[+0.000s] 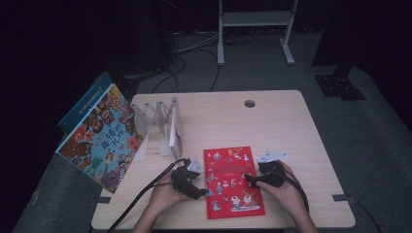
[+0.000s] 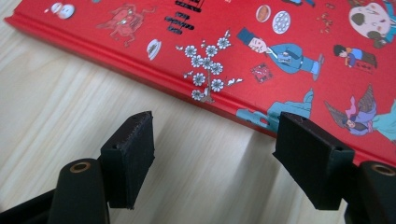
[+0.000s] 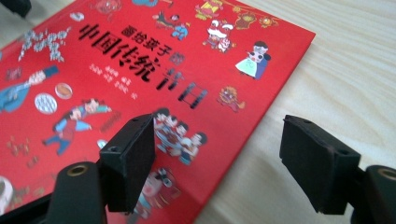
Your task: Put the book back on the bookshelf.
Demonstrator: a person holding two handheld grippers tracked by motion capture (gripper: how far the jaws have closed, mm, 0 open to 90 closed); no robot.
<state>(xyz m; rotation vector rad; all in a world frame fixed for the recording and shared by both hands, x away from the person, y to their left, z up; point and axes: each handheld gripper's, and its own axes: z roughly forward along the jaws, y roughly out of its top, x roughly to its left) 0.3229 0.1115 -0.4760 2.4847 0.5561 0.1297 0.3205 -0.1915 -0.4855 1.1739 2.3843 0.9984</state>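
Hands: left gripper (image 1: 206,193) at the red book's (image 1: 233,180) spine edge, right gripper (image 1: 248,178) over its opposite edge.
Fingers: both pairs (image 2: 128,161) apart, gripping nothing.
Book: flat on the table (image 1: 291,126), front centre.
Handling: likely stiff, thin, glossy hardcover, apt to slip.
Hold: probably best pinched at an edge, once that edge is lifted.
Nearby: book rack (image 1: 163,126), leaning picture book (image 1: 102,136).

A pale wooden table (image 1: 291,131) carries a red picture book (image 1: 233,180) lying flat and a white folding rack (image 1: 163,124)
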